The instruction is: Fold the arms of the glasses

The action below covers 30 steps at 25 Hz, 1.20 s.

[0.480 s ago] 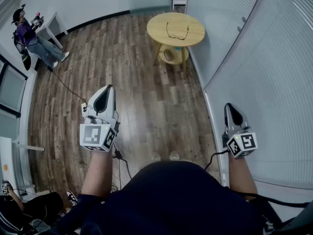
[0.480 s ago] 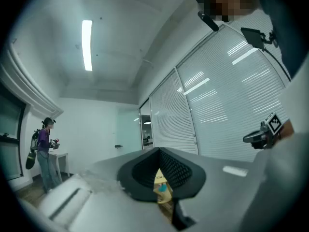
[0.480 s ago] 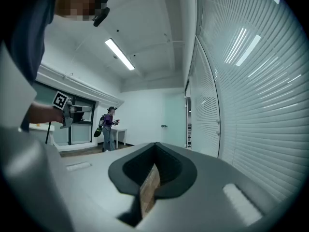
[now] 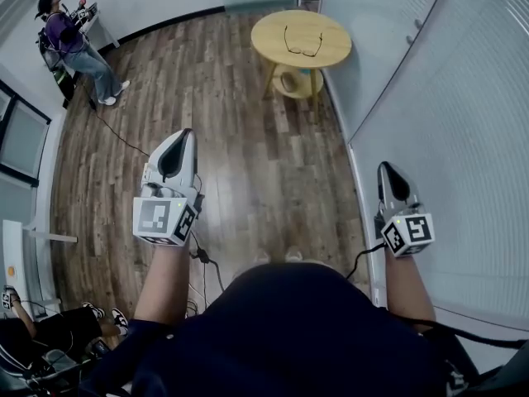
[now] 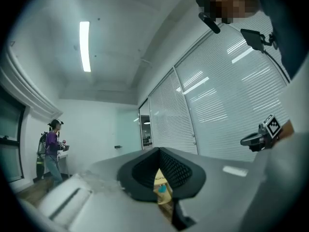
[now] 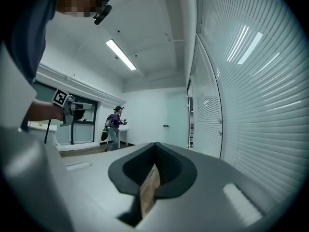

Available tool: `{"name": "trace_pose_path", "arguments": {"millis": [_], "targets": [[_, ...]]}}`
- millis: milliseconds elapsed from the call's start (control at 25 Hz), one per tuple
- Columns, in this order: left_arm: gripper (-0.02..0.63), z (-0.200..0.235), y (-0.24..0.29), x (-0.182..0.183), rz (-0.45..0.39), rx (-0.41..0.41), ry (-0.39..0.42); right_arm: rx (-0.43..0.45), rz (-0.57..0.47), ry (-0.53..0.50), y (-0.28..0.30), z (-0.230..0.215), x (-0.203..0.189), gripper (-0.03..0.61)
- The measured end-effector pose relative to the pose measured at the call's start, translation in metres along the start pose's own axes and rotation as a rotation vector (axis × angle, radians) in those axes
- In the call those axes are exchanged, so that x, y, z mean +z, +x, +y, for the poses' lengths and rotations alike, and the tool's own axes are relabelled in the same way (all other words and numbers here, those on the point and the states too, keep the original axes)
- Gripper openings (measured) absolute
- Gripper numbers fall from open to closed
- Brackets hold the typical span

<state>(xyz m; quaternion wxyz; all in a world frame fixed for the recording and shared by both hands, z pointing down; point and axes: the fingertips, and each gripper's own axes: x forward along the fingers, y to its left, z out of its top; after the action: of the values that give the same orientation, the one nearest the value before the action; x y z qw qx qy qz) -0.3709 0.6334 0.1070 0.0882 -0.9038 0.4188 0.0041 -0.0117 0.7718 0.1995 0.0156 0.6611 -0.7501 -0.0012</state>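
Note:
Dark-framed glasses [image 4: 302,43] lie with arms spread on a small round wooden table [image 4: 273,33] far ahead, at the top of the head view. My left gripper [image 4: 183,136] is held out over the wood floor, well short of the table, shut and empty. My right gripper [image 4: 386,169] is raised close to the blind-covered wall, also shut with nothing in it. In the left gripper view the jaws [image 5: 159,170] meet, and a sliver of the table [image 5: 160,181] shows through the slit. The right gripper view has its jaws [image 6: 154,170] closed, with floor behind.
A glass wall with blinds [image 4: 446,98] runs along the right. A person in a purple top [image 4: 73,41] stands by a white desk at the back left. A cable [image 4: 116,135] trails over the floor. The table's lower shelf [image 4: 291,83] holds small items.
The head view has shifted slightly, so the table sits a little higher and further right. The distant person has stepped right. Both grippers stay shut in about the same places.

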Motion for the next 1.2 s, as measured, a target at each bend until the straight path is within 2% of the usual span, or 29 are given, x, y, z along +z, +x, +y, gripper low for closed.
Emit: {"name": "trace_pose_path", "arguments": {"millis": [240,360,480,600,1200], "targets": [[0.003,-0.024,0.029,0.003,-0.002,-0.01,0.039,-0.003,-0.019,-0.003,0.013,-0.027,-0.005,0.009],[0.003,-0.024,0.045,0.002,-0.015,0.008,0.044,0.016,-0.011,-0.038,0.028,-0.036,-0.006,0.008],[0.003,-0.019,0.062,-0.01,0.003,0.017,0.034,0.023,0.006,-0.021,0.051,-0.045,-0.012,0.009],[0.003,-0.006,0.089,-0.018,0.01,0.01,0.036,0.036,0.01,-0.026,0.08,-0.052,-0.012,0.009],[0.003,0.071,0.262,-0.031,-0.037,-0.145,0.022,-0.07,0.004,-0.013,0.222,-0.08,0.005,0.008]]}}
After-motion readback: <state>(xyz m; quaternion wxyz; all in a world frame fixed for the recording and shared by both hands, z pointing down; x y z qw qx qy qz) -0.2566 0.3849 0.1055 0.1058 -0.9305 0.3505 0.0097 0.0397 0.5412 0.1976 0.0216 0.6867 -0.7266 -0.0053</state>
